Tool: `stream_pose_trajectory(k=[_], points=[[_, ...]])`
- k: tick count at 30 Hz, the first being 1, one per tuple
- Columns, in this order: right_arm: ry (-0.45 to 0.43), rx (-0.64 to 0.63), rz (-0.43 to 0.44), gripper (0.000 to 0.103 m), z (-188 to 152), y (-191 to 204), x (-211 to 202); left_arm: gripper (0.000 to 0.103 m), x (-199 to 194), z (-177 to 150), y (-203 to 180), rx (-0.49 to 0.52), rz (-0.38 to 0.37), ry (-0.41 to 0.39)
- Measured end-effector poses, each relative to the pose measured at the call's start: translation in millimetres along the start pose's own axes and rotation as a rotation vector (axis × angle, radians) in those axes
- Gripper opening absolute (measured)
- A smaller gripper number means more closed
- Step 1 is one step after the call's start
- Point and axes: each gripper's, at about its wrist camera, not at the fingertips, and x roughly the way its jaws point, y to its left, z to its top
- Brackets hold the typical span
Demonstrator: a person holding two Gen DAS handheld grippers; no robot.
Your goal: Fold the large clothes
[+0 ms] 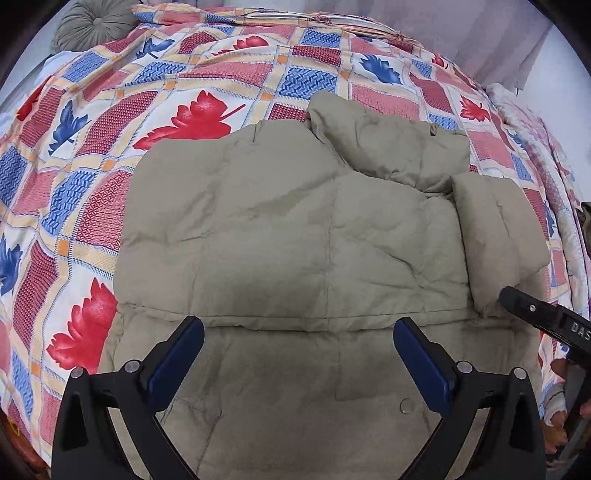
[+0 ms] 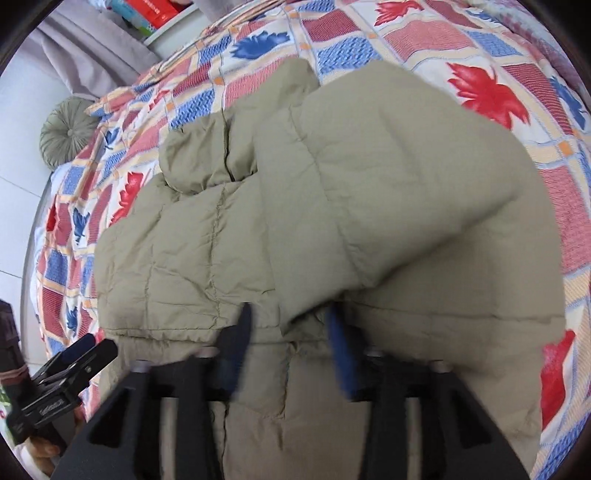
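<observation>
You stand at the foot of a khaki padded jacket (image 1: 288, 229) spread across a bed quilt (image 1: 110, 155) printed with red and blue leaves, the large garment still to be squared off. Your left gripper (image 1: 299, 354) hangs over the jacket's near hem with its blue-padded jaws spread wide and nothing between them, which reads as a tool waiting to take the hem rather than one at work. Your right gripper (image 2: 291, 354) sits at the jacket's right edge, its jaws parted and blurred; a fold of khaki cloth lies between the fingers (image 2: 343, 354), but the pads do not seem to press on it, so the likeliest reading is that the fabric is let go. The sleeve (image 2: 406, 192) lies doubled inward over the jacket's body, a placement that narrows the garment toward a rectangle before the hem is brought up. The hood (image 1: 380, 144) is bunched at the jacket's far end, toward the head of the bed. A snap button (image 1: 406, 405) shows on the jacket's near panel, just beside the left gripper's right finger. Beyond the jacket's far left corner a round grey cushion (image 1: 94, 26) rests against the wall. No box, basket or drawer stands near the jacket; the only holder in sight is a white shelf (image 2: 173, 27) past the jacket's hood end in the right wrist view, carrying what look like colourful boxes, too blurred to name.
</observation>
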Motion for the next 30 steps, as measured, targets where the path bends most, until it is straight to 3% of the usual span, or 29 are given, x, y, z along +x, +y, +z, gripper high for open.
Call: stream_pose_trajectory(k=[4, 7, 12, 13, 14, 15, 18, 23, 26, 30], points=[[-0.062, 0.084, 0.018, 0.057, -6, -19, -31, 0.103, 3, 8, -3, 0.001, -0.012, -0.007], [-0.115, 0.217, 0.066, 0.057, 1, -46, -46, 0.103, 4, 14, -1, -0.007, -0.019, -0.014], [-0.142, 0.506, 0.184, 0.056, 21, -90, -27, 0.103, -1, 26, 10, -0.030, -0.036, -0.035], [-0.146, 0.547, 0.200, 0.043, 25, -92, -21, 0.103, -3, 28, 15, -0.032, -0.036, -0.041], [-0.144, 0.569, 0.212, 0.010, 29, -93, -15, 0.103, -5, 30, 19, -0.032, -0.030, -0.047], [-0.142, 0.573, 0.209, 0.006, 33, -91, -13, 0.103, -7, 32, 23, -0.031, -0.017, -0.054], [-0.181, 0.465, 0.178, 0.005, 47, -63, -18, 0.103, -12, 36, 40, -0.031, -0.007, -0.076], [-0.174, 0.127, 0.144, 0.005, 59, 20, -28, 0.103, -18, 41, 66, -0.080, -0.039, -0.085], [-0.153, -0.031, 0.119, 0.005, 51, 68, -22, 0.103, -20, 42, 75, -0.115, -0.074, -0.084], [-0.072, -0.132, 0.095, 0.005, 28, 104, 4, 0.103, -21, 44, 77, -0.116, -0.114, -0.085]])
